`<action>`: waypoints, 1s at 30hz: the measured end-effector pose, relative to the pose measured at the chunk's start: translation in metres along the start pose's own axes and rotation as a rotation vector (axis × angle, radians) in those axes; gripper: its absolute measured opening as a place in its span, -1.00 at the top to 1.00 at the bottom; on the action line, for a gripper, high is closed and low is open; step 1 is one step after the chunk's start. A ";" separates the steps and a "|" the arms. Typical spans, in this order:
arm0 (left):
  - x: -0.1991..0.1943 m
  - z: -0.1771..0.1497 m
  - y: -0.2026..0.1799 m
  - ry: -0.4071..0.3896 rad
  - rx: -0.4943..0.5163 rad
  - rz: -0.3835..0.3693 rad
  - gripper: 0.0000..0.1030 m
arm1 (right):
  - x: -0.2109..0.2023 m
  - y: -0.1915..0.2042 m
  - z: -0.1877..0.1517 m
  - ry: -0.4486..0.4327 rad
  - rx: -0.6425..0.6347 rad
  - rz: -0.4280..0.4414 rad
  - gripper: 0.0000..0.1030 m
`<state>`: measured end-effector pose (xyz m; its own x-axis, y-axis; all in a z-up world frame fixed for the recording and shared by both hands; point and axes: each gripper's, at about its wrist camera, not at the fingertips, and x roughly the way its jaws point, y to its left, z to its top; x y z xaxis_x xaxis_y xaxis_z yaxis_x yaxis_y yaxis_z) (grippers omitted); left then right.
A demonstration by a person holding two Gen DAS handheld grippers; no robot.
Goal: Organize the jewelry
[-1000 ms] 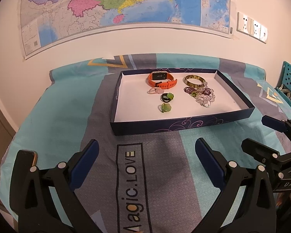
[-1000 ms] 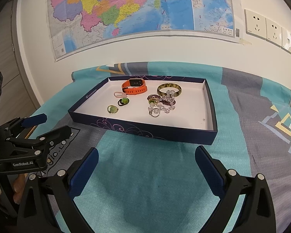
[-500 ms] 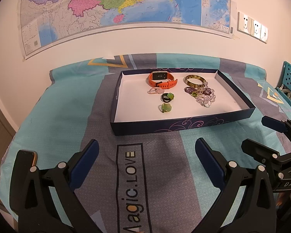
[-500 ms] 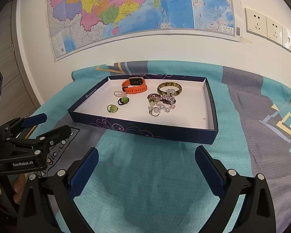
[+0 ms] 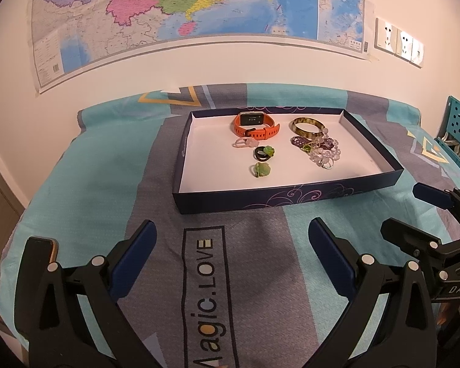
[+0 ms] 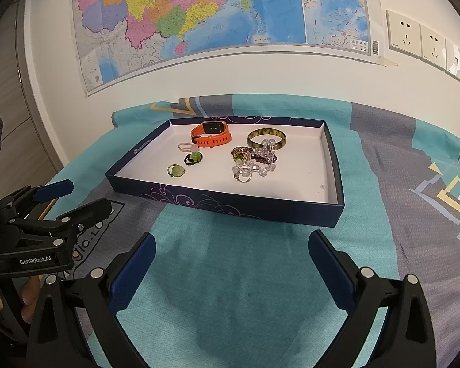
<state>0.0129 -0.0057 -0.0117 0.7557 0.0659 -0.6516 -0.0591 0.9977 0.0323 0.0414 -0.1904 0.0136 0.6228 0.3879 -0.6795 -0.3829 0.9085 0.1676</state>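
A shallow navy box (image 5: 285, 197) (image 6: 230, 205) with a white floor lies on the patterned cloth. Inside are an orange watch (image 5: 256, 124) (image 6: 213, 135), a brown-green bangle (image 5: 308, 124) (image 6: 266, 139), a pink ring (image 5: 245, 143), two green-stone rings (image 5: 264, 151) (image 5: 261, 170), and a heap of clear and purple beads (image 5: 320, 148) (image 6: 254, 161). My left gripper (image 5: 231, 242) is open and empty, short of the box's near wall. My right gripper (image 6: 230, 254) is open and empty, also in front of the box.
The cloth (image 5: 101, 168) covers the table up to a white wall with a map (image 5: 184, 9). Wall sockets (image 6: 420, 40) are at the right. A teal perforated basket (image 5: 458, 128) stands at the far right edge.
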 end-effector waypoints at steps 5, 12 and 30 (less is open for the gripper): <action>0.001 -0.001 0.000 0.006 -0.001 -0.004 -0.90 | 0.000 0.000 0.000 0.001 0.000 0.000 -0.87; 0.003 -0.001 -0.002 0.010 0.003 -0.005 -0.90 | 0.000 0.000 0.000 0.002 0.001 -0.001 -0.87; 0.005 -0.003 -0.002 0.015 0.001 -0.007 -0.90 | 0.002 0.000 0.000 0.009 0.000 -0.004 -0.87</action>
<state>0.0147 -0.0077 -0.0170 0.7459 0.0587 -0.6635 -0.0535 0.9982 0.0282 0.0426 -0.1897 0.0124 0.6177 0.3831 -0.6868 -0.3807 0.9098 0.1651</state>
